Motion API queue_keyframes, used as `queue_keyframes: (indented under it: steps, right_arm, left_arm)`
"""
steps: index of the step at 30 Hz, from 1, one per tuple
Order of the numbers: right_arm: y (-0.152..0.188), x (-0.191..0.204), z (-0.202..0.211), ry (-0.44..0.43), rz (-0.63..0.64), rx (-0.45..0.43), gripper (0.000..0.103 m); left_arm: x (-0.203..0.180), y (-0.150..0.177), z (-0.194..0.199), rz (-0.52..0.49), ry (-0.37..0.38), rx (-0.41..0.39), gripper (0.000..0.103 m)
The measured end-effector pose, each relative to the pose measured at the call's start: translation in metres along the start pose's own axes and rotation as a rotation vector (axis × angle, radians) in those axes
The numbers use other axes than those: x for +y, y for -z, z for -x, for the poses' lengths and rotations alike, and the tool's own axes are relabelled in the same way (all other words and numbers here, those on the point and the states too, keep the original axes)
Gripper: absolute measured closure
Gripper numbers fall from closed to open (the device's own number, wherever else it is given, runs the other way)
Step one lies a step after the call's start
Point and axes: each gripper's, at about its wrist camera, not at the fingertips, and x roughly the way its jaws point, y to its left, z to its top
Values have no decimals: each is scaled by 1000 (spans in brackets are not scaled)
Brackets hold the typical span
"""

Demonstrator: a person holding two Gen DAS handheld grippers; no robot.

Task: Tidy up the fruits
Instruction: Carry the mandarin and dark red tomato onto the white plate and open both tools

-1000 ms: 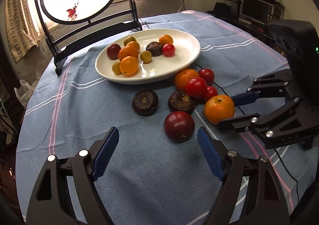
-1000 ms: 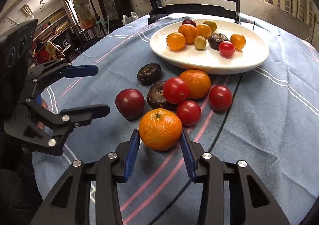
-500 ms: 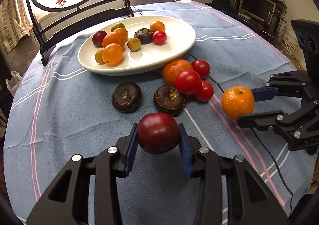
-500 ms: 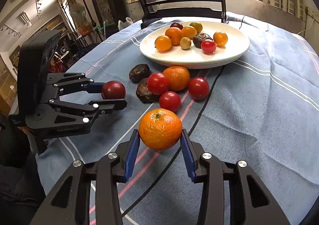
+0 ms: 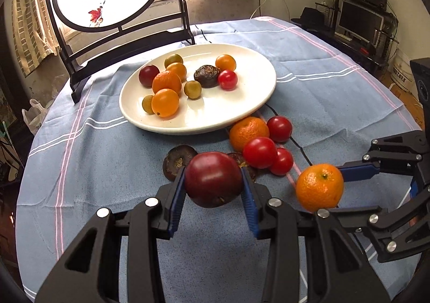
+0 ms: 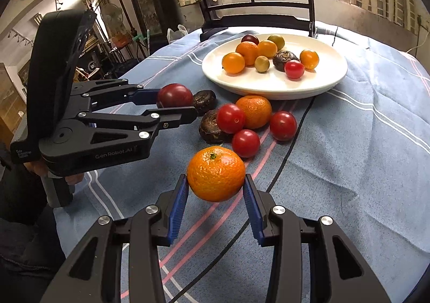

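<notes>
Fruits lie in two groups on the blue-clothed counter (image 5: 88, 158): several sit on the white plate (image 5: 242, 107) toward its far edge, and a loose cluster of red tomatoes (image 6: 230, 118), an orange (image 6: 254, 111) and dark brown fruits (image 6: 211, 127) rests just in front of the plate. The left gripper (image 5: 213, 190) has its fingers clamped on a dark red plum (image 5: 213, 179), held above the cloth. The right gripper (image 6: 216, 195) has its fingers clamped on a mandarin (image 6: 216, 172), likewise lifted, beside the left one.
</notes>
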Motion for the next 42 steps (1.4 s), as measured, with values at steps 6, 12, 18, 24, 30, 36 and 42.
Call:
queue_keyframes:
  steps: [6,12,18,24,30,36,42]
  right_arm:
    - [-1,0,0,-7,8,-4,61]
    - [-9,-2,3,-8,18,-14,61]
    - [-22,-8,9,6,30,-38,61]
    - [-47,-18,17,34,40,-81,61]
    - [-71,-34,14,66,25,-108,61]
    - [-86,-51,7,93,4,-121,61]
    - [-103,-57,-10,92,-9,-115,61]
  left_arm:
    - [2,-8,0,7,-16,-13,65]
    - [8,-17,1,15,-21,-30,65]
    - [15,-30,1,21,-31,-49,65]
    - [22,-52,-3,23,-50,-72,65]
    - [35,-74,-10,21,-80,-102,65]
    - [44,-80,-24,43,-85,-84,65]
    - [39,-90,-43,57,-78,-67,65]
